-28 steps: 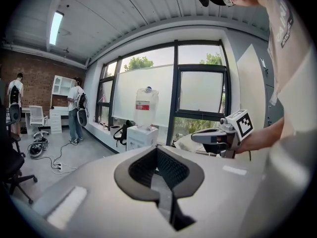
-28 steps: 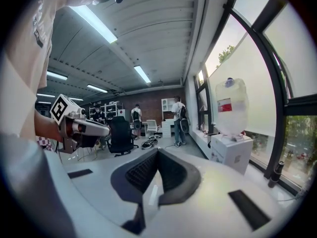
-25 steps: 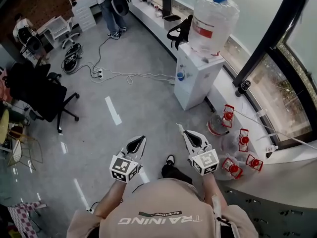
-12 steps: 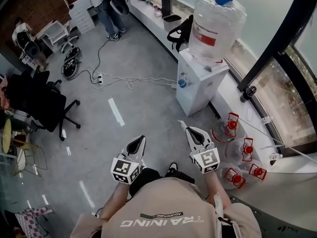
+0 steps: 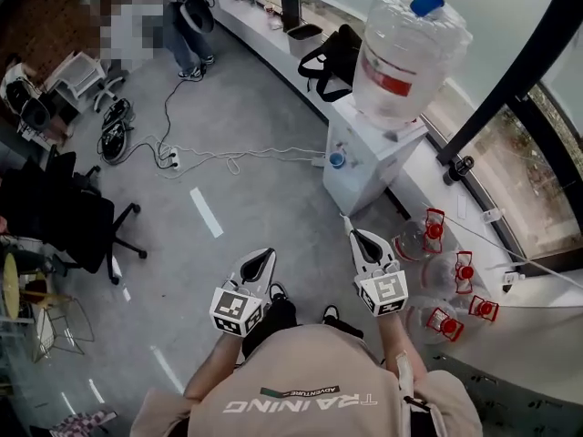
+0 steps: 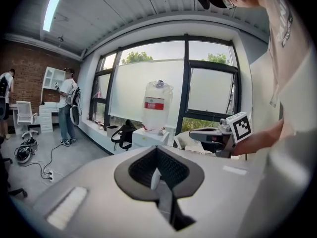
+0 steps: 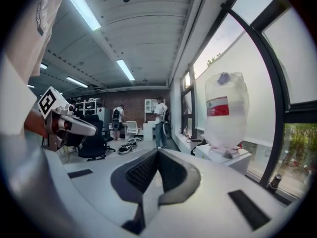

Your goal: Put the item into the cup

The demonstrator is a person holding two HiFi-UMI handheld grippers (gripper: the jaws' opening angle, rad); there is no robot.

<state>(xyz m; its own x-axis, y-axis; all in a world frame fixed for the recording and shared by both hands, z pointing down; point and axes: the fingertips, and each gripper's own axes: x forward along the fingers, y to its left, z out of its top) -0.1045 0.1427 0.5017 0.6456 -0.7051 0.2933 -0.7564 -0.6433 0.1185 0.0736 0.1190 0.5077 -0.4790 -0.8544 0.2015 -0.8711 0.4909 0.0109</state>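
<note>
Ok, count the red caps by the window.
4: a red cap nearest the dispenser, another right of it, two lowest in the head view. Others may be hidden.

Standing person [image 5: 186, 47] cut off by top edge; office chair [image 5: 64, 212] clipped at L edge; no. of jugs [image 5: 465, 271] unclear (clear plastic, overlapping).

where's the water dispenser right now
In the head view the water dispenser stands upper right, against the window ledge, ahead of the right gripper, with a black bag just beyond it.
</note>
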